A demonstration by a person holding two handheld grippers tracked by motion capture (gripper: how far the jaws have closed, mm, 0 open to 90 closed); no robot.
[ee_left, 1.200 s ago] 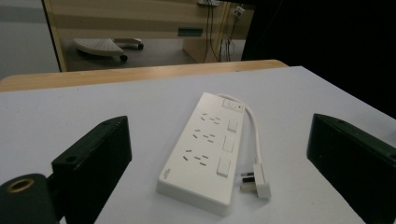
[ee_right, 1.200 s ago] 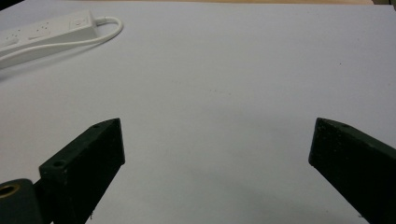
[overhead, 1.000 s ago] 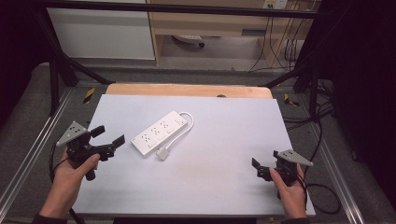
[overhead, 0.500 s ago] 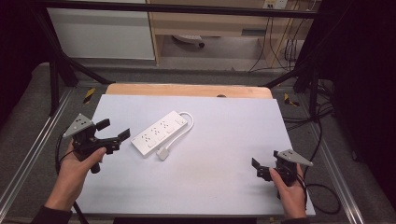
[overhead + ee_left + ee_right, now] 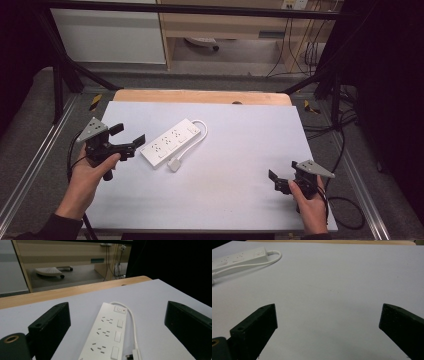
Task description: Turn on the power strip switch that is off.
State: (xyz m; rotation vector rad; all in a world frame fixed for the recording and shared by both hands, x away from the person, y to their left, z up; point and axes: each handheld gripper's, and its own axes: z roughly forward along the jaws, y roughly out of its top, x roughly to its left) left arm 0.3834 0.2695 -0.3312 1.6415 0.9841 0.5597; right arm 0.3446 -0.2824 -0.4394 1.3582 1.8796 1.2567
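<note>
A white power strip (image 5: 170,141) lies at an angle on the pale table (image 5: 240,150), left of centre. Its white cable (image 5: 201,131) loops back to a plug (image 5: 174,164) lying by its near side. My left gripper (image 5: 127,135) is held just left of the strip's near end, open and holding nothing. In the left gripper view the strip (image 5: 107,332) runs away between the wide-apart jaws of the left gripper (image 5: 117,312). My right gripper (image 5: 276,181) is open near the front right corner. In the right gripper view, bare table lies ahead of it (image 5: 327,315), with the strip (image 5: 239,256) at far left.
A wooden strip (image 5: 200,96) borders the table's far edge. Metal frame rails run along both sides. Cables (image 5: 345,200) trail on the floor at right. A wheeled base (image 5: 200,42) sits under the cabinet behind the table.
My left gripper has moved forward and to the right, from the table's left edge toward the strip's near end. The right gripper has stayed put.
</note>
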